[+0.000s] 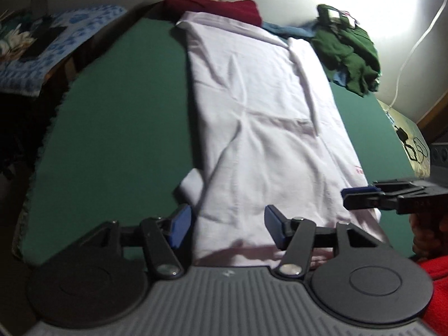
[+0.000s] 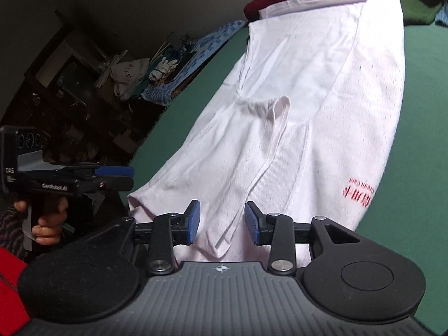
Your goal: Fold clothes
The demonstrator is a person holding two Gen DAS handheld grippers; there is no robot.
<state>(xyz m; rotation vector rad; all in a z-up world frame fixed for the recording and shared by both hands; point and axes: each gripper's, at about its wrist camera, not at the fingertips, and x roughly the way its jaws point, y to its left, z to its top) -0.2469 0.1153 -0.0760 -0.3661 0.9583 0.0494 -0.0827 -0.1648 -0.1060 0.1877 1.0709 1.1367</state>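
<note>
A white T-shirt (image 1: 263,128) lies lengthwise on the green table (image 1: 126,128), its sides folded inward into a long narrow strip running from 6 o'clock toward 12 o'clock in the left wrist view. Red lettering (image 2: 359,191) is printed near its right edge, close to the near end. A loose fold of fabric, possibly a sleeve, stands up slightly at the middle of the strip in the right wrist view.

The left gripper (image 1: 228,228) hovers above the near end of the shirt with its blue-padded fingers (image 1: 180,228) spread wide; nothing is between them. The right gripper (image 2: 222,222) is likewise over the near end, fingers apart and empty, a raised crease of cloth lying below the gap. Whether either touches the fabric cannot be told.

At the far end of the table, a maroon garment (image 1: 212,4) sits at 12 o'clock, touching the shirt's far edge. A crumpled dark green garment (image 1: 350,53) sits at 1 o'clock, with a blue cloth (image 1: 288,30) partly under it.
</note>
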